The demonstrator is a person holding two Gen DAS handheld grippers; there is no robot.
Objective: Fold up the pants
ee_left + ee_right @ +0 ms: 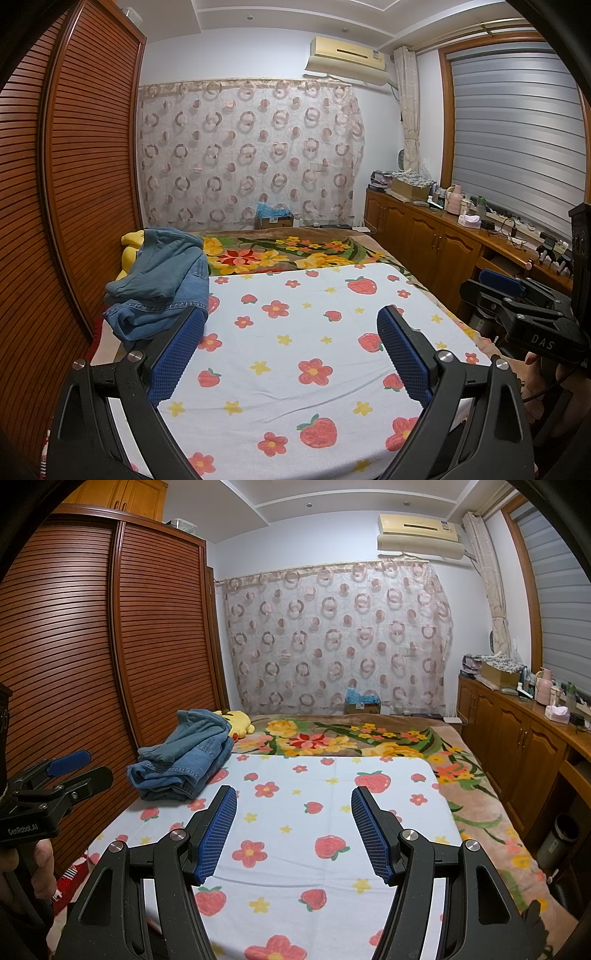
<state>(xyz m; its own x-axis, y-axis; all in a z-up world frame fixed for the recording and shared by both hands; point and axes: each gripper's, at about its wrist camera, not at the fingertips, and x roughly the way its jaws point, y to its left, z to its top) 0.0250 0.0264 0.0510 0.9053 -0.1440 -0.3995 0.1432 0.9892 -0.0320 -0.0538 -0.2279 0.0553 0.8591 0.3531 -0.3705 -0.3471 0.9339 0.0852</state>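
Left wrist view: crumpled blue denim pants (162, 284) lie in a heap at the far left edge of the white strawberry-and-flower printed sheet (295, 354), beside the brown slatted wooden wardrobe (74, 184). Not folded. A yellow plush toy (129, 251) sits just behind the heap.

Right wrist view: same pants (184, 760) ahead and to the left, plush toy (238, 722) behind them, partly hidden.

Left tool (291, 350): aimed slightly downward over the sheet, jaws spread wide, nothing between the blue ribbed pads (177, 354). The left pad's tip overlaps the near edge of the pants in this view; contact cannot be told. Seen from the right wrist, the left tool (70, 766) hangs beside the wardrobe, held by a hand (40, 864) below it.

Right tool (293, 830): aimed slightly downward, jaws apart, released, holding nothing; bare sheet (295, 849) shows between the pads (218, 834). Well apart from the pants.

Beyond the sheet: a flowered brown blanket (295, 251), a circle-patterned curtain (251, 147), a cluttered wooden counter (443, 229) on the right.
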